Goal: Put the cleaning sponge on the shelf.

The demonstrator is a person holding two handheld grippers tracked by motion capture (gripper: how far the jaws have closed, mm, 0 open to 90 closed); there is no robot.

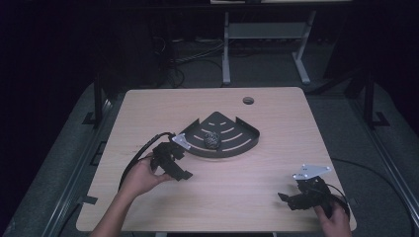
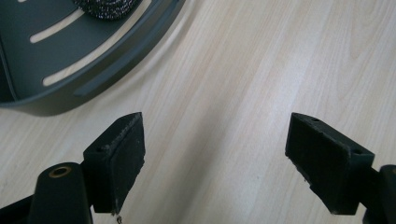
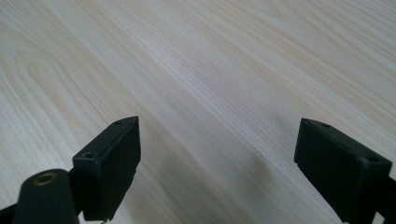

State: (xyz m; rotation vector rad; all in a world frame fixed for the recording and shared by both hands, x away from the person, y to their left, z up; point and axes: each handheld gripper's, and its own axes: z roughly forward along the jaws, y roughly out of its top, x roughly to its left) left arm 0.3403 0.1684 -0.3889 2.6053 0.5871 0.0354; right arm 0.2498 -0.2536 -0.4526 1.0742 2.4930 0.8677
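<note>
The left gripper (image 1: 184, 174) has open, empty fingers just below the tray (image 1: 237, 148) holding a ball (image 1: 212, 139); the right gripper (image 1: 284, 197), also open, waits at lower right.

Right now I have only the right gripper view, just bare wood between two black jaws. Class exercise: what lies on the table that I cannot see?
Observer: A dark fan-shaped tray with slots sits near the middle of the table.
Operator: Is anything in it?
Observer: Yes, a speckled grey ball rests on the tray floor, near its curved front wall.
Operator: Where is the other gripper?
Observer: The left gripper sits just in front of the tray's left end, jaws open over bare wood, holding nothing.
Operator: And mine?
Observer: The right gripper is near the table's front right corner, open, well apart from the tray.
</note>
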